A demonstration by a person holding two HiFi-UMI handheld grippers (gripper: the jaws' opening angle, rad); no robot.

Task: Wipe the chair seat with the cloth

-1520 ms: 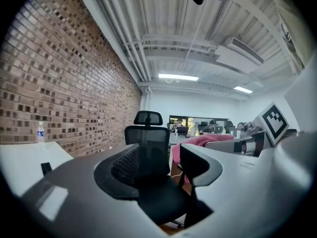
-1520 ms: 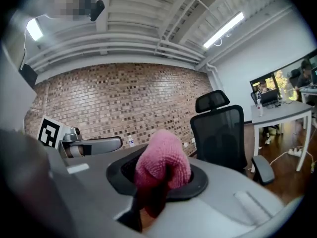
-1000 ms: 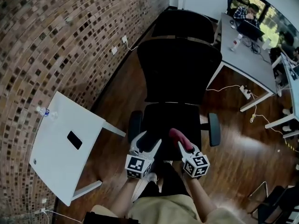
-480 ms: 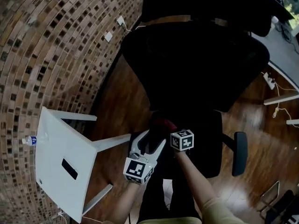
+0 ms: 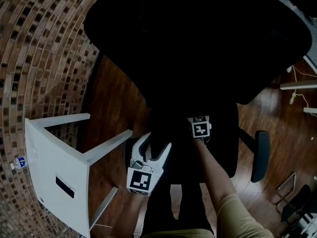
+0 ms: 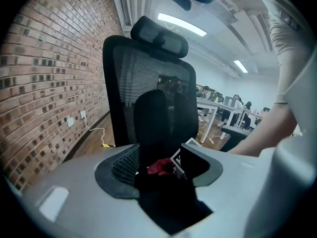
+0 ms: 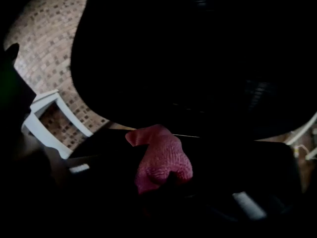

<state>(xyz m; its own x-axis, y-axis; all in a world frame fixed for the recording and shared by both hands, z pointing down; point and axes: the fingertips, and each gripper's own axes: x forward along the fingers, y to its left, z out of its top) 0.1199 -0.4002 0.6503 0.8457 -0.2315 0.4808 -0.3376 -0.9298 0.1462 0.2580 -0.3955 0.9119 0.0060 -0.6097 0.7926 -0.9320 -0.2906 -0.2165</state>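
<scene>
The black office chair fills the head view, its backrest [image 5: 198, 38] above the seat [image 5: 220, 148]. My right gripper [image 7: 166, 182] is shut on the pink-red cloth [image 7: 161, 160] and holds it low over the seat, near the backrest. In the head view only its marker cube [image 5: 200, 128] shows; the cloth is hidden there. At the seat's front left my left gripper [image 5: 156, 141] stands open with nothing between its fingers. The left gripper view shows the cloth [image 6: 159, 166] on the seat [image 6: 124, 165] beside the right gripper's cube.
A white side table [image 5: 44, 152] stands left of the chair, with a dark phone [image 5: 65, 187] and a water bottle [image 5: 19, 162] on it. A brick wall [image 5: 39, 58] runs behind it. The chair's right armrest [image 5: 261, 155] sticks out; white desk legs [image 5: 297, 86] are at the right.
My right gripper has carried the cloth forward over the seat towards the backrest. The head camera has moved in over the chair. The left gripper has stayed at the seat's front left.
</scene>
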